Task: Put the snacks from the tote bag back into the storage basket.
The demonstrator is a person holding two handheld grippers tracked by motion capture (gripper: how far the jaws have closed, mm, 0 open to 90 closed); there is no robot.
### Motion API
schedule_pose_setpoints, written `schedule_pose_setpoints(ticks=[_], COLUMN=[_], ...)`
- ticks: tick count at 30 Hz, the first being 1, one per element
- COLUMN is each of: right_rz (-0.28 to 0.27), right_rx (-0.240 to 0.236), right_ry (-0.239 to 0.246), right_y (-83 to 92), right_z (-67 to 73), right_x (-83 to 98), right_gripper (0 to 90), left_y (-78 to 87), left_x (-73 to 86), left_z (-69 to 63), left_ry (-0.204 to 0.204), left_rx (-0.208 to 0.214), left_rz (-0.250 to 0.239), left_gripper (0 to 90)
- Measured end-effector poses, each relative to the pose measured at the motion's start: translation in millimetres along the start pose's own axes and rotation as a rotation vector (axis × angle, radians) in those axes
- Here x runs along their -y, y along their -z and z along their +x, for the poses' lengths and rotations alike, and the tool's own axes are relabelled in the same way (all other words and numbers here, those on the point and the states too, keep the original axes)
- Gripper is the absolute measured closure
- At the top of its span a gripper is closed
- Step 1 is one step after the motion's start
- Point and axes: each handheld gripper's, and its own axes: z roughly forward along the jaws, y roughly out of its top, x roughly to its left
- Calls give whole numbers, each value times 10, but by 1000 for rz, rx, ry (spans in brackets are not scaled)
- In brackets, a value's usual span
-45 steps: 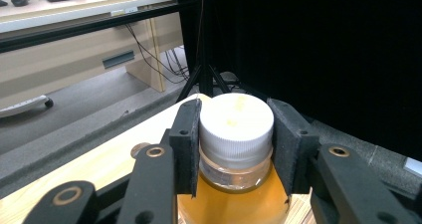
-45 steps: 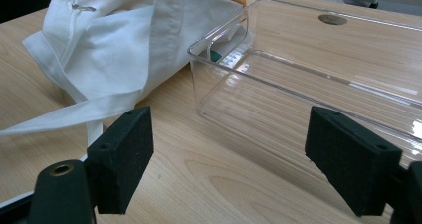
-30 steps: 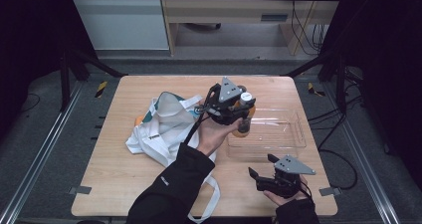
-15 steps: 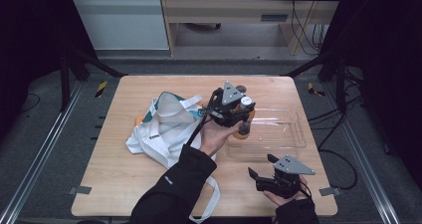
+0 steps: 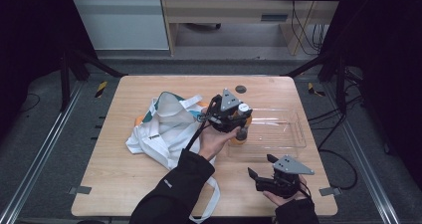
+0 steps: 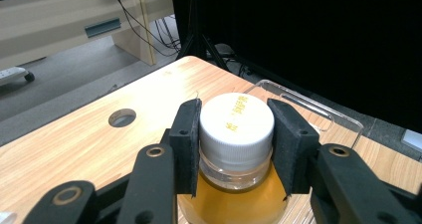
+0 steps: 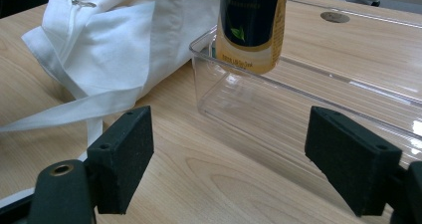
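Note:
A bottle of amber drink (image 6: 234, 194) with a white cap hangs upright, and my left gripper (image 6: 237, 134) is shut on its cap and neck. In the high view the left gripper (image 5: 241, 128) holds the bottle (image 5: 239, 138) over the left end of a clear plastic tray (image 5: 293, 134). The right gripper view shows the bottle's dark-labelled base (image 7: 251, 25) just above the tray's near wall (image 7: 298, 72). My right gripper (image 7: 249, 159) stands open and empty above the table in front of the tray. It sits near the front right edge in the high view (image 5: 261, 166).
A white cloth tote bag (image 5: 161, 127) lies crumpled left of the tray, with a strap trailing toward the front edge; it also appears in the right gripper view (image 7: 124, 45). A round hole (image 5: 241, 89) is set in the wooden tabletop behind the tray.
My left gripper has come down with the bottle toward the left end of the tray. The right gripper has stayed where it was.

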Motion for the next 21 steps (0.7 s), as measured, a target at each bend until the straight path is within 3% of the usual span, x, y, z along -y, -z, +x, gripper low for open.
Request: schedule_pose_setpoints(ticks=[21], right_rz=[4], right_rx=[-1], right_ry=[5], right_y=[-11], right_z=[1], right_x=[3], right_gripper=[194], left_y=[-62], left_x=[302], left_z=[23], left_ry=[20], left_rx=[11], left_rz=[43], left_gripper=[589])
